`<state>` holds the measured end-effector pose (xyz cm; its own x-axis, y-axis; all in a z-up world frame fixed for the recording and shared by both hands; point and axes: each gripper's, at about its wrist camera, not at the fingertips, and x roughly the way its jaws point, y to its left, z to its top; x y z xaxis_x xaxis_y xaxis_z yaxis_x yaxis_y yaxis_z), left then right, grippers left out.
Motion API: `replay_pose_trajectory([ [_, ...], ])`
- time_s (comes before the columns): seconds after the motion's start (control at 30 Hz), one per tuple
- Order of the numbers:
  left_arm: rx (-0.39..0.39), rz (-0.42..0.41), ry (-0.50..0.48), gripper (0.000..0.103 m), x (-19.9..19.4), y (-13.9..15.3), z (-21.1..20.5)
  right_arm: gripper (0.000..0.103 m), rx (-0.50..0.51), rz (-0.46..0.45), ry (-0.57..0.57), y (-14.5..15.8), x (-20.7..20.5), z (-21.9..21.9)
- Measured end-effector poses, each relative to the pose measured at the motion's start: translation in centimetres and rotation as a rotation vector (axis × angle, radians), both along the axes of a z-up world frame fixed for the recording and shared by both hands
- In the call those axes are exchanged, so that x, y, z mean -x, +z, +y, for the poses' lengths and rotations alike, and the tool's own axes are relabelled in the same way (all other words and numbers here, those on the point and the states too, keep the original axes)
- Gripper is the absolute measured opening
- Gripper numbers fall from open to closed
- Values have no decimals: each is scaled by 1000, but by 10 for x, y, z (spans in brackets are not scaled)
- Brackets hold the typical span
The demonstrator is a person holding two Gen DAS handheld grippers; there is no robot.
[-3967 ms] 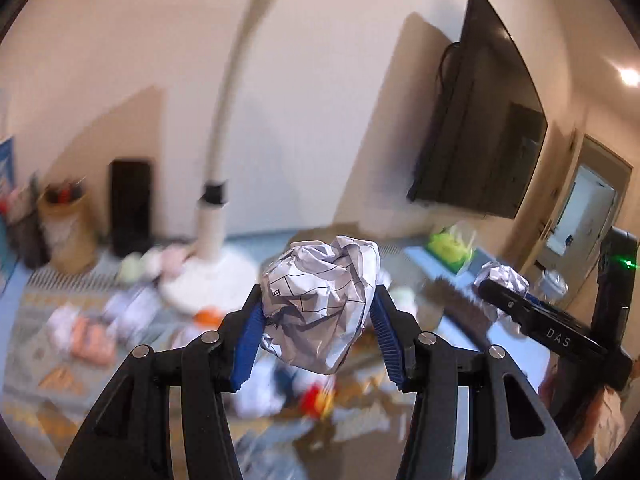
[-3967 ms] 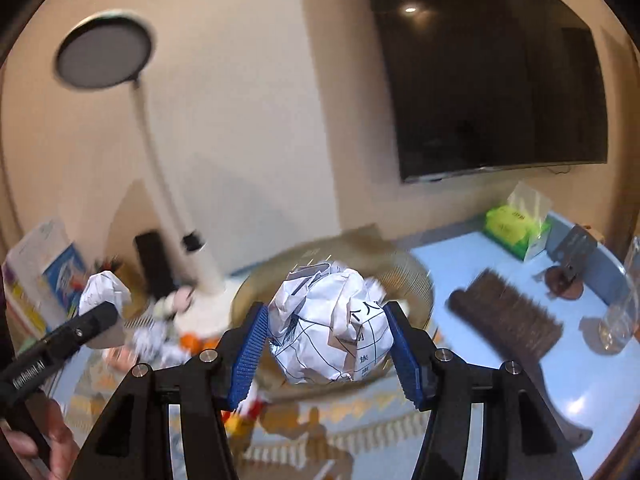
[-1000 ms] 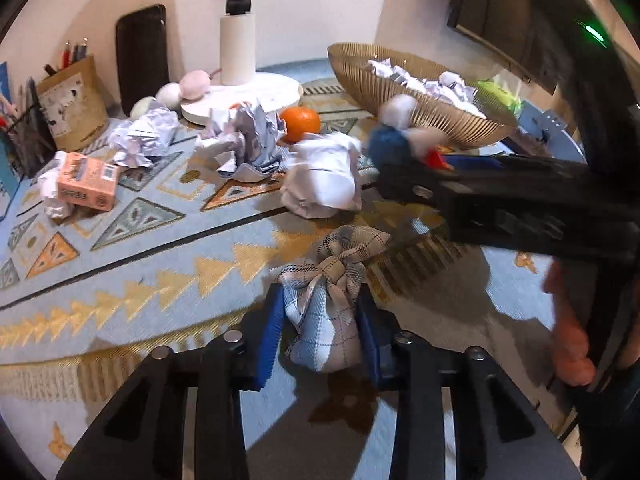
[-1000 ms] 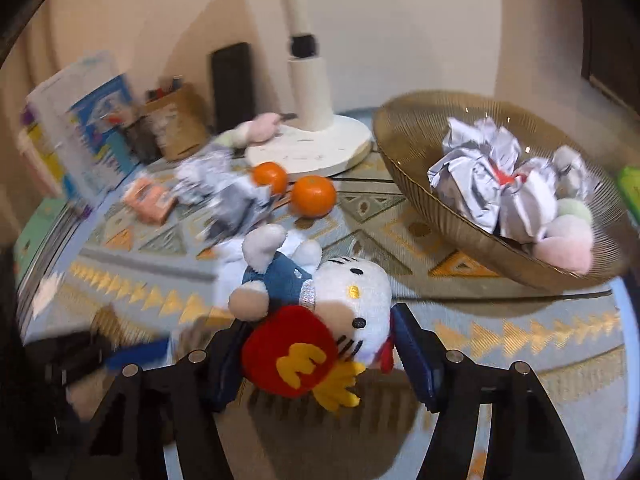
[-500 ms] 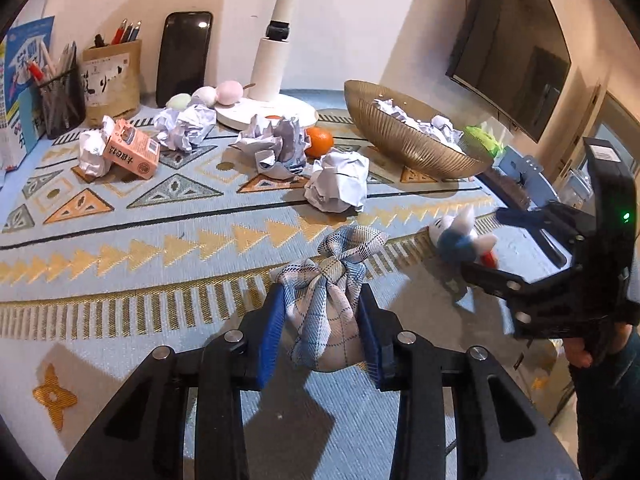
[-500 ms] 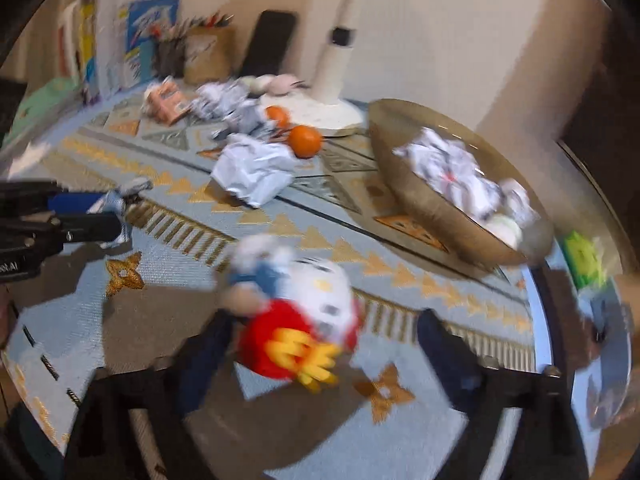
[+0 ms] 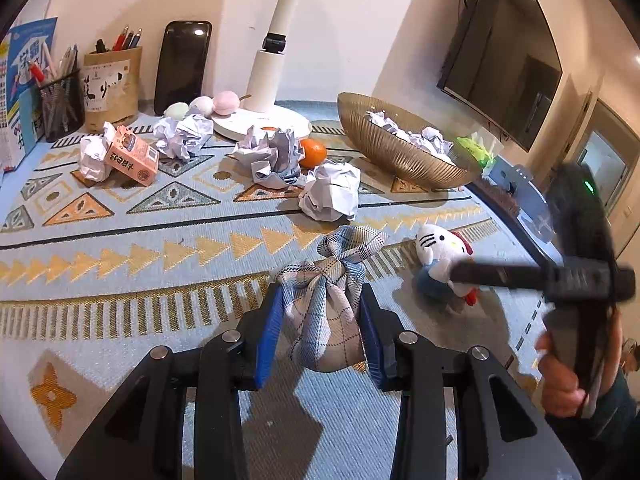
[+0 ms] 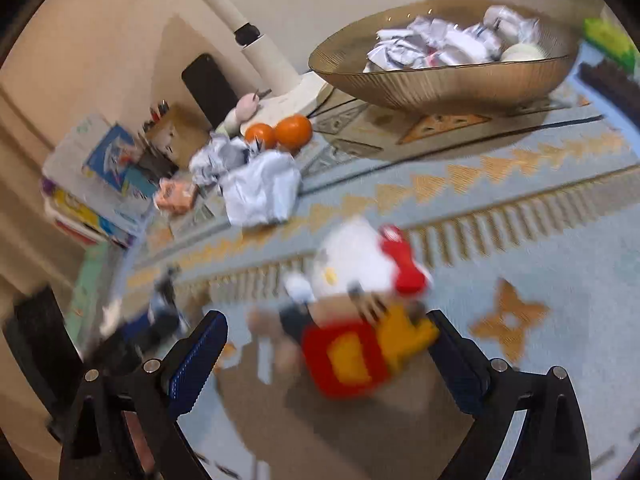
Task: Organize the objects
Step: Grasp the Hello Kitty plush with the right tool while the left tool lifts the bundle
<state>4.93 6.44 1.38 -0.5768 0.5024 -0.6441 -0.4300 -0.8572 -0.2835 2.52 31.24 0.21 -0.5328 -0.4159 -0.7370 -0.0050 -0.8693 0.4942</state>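
On the patterned rug (image 7: 120,248), a cloth pouch (image 7: 326,312) sits low centre; a plush cat (image 7: 440,256) right of it; a bowl (image 7: 400,152) of crumpled paper upper right.

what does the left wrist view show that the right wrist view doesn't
Only the left wrist view shows the left gripper shut on the plaid pouch, the wall TV and a hand. Only the right wrist view shows the right gripper with open jaws and a second orange. Both show the plush toy, the bowl and crumpled paper.
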Motion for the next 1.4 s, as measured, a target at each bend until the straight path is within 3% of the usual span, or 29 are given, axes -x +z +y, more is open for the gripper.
replay_pose_trajectory([
  [0.07, -14, 2, 2, 35, 0, 0, -2, 102, 65, 27, 30, -3, 17, -2],
  [0.23, -54, -20, 8, 35, 3, -1, -8, 102, -9, 58, 82, 4, 43, -9],
  [0.33, -56, -15, 9, 35, 2, 0, -8, 102, -63, 110, 9, 21, 27, 5],
  [0.47, -54, -11, 4, 35, 1, 0, -7, 102, -111, 93, -107, 29, -9, 20],
  [0.63, -65, -9, 2, 35, 1, 1, -8, 102, -135, 105, -166, 19, -33, -7],
  [0.73, -48, -1, 7, 35, 0, 1, -6, 102, -271, 74, -176, 13, -22, -28],
  [0.87, -38, 10, 8, 35, -2, 2, -6, 77, -398, 89, -187, 9, -12, -43],
  [1.0, -40, 8, 6, 35, -2, 2, -5, 54, -409, 81, -155, 3, -9, -46],
  [1.1, -40, 10, 9, 35, -2, 3, -5, 51, -375, 106, -139, 6, -15, -44],
  [1.2, -38, 6, 32, 35, -1, 3, -7, 51, -259, 146, -117, 14, -22, -33],
  [1.4, 8, 57, 100, 33, -5, 24, -3, 51, -227, 224, -172, 56, -35, 7],
])
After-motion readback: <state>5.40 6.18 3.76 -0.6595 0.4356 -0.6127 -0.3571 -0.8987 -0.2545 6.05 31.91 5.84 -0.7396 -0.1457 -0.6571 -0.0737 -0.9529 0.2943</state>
